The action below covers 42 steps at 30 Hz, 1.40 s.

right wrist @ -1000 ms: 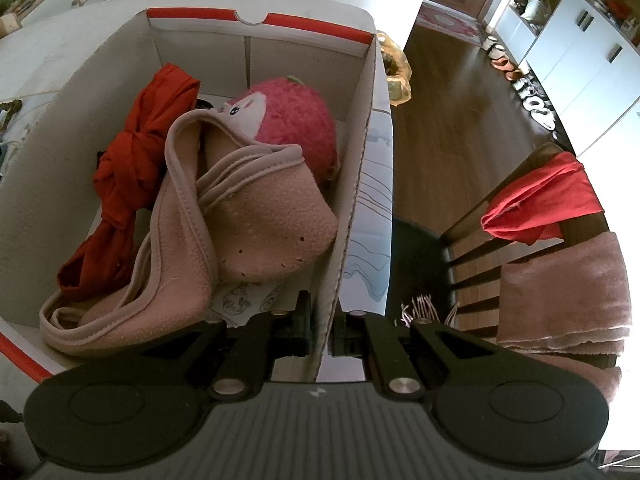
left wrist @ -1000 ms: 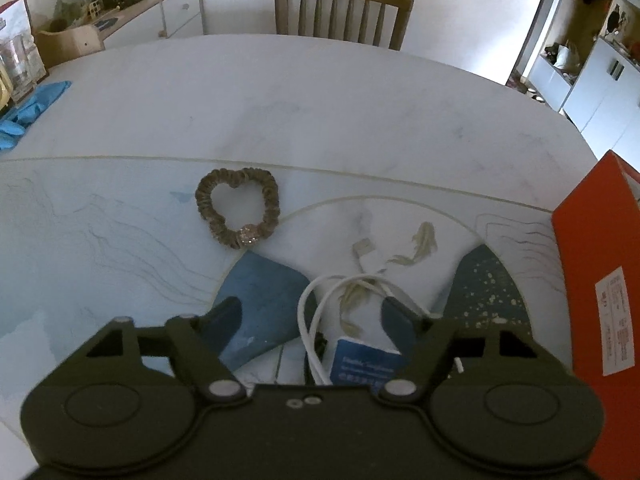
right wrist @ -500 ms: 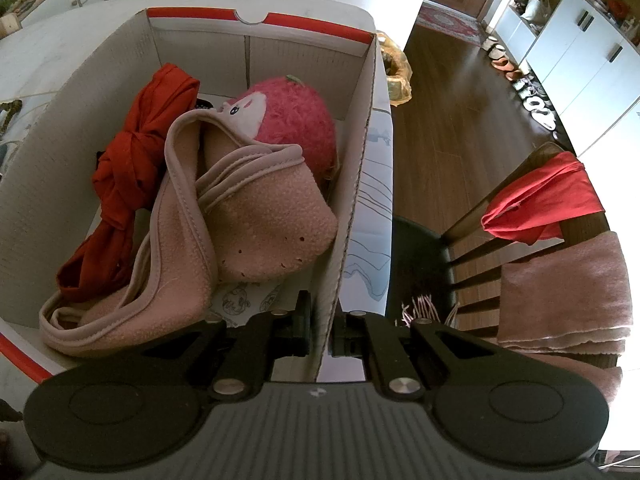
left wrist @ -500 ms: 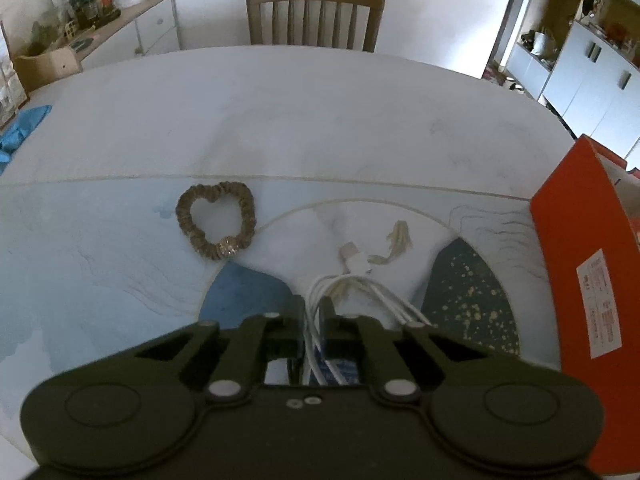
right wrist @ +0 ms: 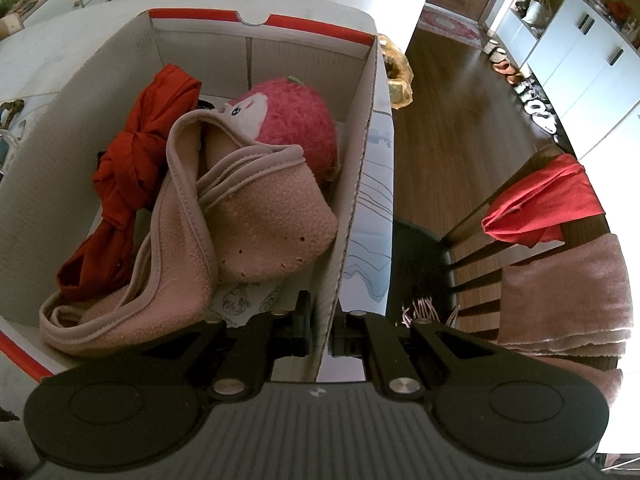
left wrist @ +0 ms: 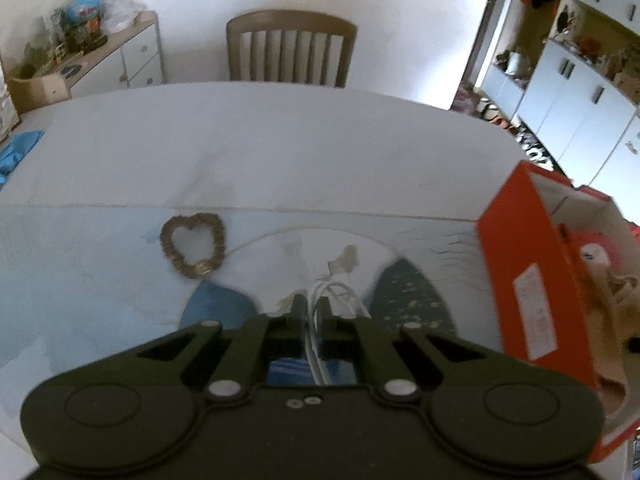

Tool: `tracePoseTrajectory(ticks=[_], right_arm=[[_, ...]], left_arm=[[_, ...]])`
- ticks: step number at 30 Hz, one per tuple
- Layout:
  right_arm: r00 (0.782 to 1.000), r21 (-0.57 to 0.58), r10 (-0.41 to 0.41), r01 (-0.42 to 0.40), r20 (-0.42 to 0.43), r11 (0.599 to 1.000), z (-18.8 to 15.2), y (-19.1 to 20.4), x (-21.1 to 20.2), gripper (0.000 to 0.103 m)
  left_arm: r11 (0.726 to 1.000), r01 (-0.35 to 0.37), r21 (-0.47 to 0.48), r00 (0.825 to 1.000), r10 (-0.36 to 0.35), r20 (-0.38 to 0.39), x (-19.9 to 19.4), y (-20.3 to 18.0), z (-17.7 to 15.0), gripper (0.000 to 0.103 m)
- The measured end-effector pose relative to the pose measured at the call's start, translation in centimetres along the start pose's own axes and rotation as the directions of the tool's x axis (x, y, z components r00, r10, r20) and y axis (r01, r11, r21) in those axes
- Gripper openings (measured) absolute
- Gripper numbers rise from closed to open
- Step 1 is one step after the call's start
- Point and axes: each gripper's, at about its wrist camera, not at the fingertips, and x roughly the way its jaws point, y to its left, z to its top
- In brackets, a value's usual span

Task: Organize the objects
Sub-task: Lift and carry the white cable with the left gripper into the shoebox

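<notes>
1. Left wrist view: my left gripper (left wrist: 311, 307) has its jaws pinched tight on the white cable (left wrist: 334, 294); the strands run up between my two fingers and loop out past the tips, with the plug end (left wrist: 335, 267) hanging ahead of them
2. Same view: under my fingers a blue-printed packet (left wrist: 286, 370) shows through the gap, dim and partly hidden, so I cannot tell whether it is joined to the cable
3. Same view: on the table (left wrist: 260, 140) a brown hair scrunchie (left wrist: 193, 245) lies in a heart shape to the left of my fingertips, well apart from the cable, on the pale blue patterned mat (left wrist: 80, 272)
4. Same view: the orange box (left wrist: 520, 280) stands at the right edge of the table, open at the top, and a wooden chair (left wrist: 291, 46) stands at the far side
5. Right wrist view: my right gripper (right wrist: 320, 316) is clamped on the near right wall of that box (right wrist: 362, 152), one finger inside and one outside, the cardboard pressed between them
6. Same view: inside lie a red knotted cloth (right wrist: 128, 168), a pink plush toy (right wrist: 292, 124) and a pink fleece garment (right wrist: 240, 216) draped over the toy
7. Same view: beside the table a second chair (right wrist: 500, 216) carries a red cloth (right wrist: 548, 204) and a folded pink towel (right wrist: 568, 292)
</notes>
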Motion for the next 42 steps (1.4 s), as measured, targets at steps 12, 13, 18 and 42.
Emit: tracePoseTrajectory(ticks=[12, 13, 18, 42], right_arm=[[1.000, -0.013, 0.005, -0.005, 0.018, 1.000, -0.1, 0.1, 0.0, 0.007], [1.000, -0.013, 0.007, -0.006, 0.019, 1.000, -0.2, 0.1, 0.0, 0.007], [1.000, -0.017, 0.016, -0.015, 0.024, 1.000, -0.3, -0.2, 0.1, 0.007], [0.999, -0.034, 0.043, -0.041, 0.032, 0.999, -0.4, -0.5, 0.2, 0.007]], left_arm=[[0.996, 0.089, 0.029, 0.993, -0.091, 0.081, -5.3, -3.8, 1.0, 0.001], [0.995, 0.095, 0.032, 0.991, -0.097, 0.087, -5.7, -4.0, 1.1, 0.001], [0.985, 0.159, 0.070, 0.978, -0.167, 0.122, -8.5, -6.2, 1.9, 0.001], [0.806, 0.505, 0.309, 0.854, -0.518, -0.044, -8.9, -22.7, 0.9, 0.001]])
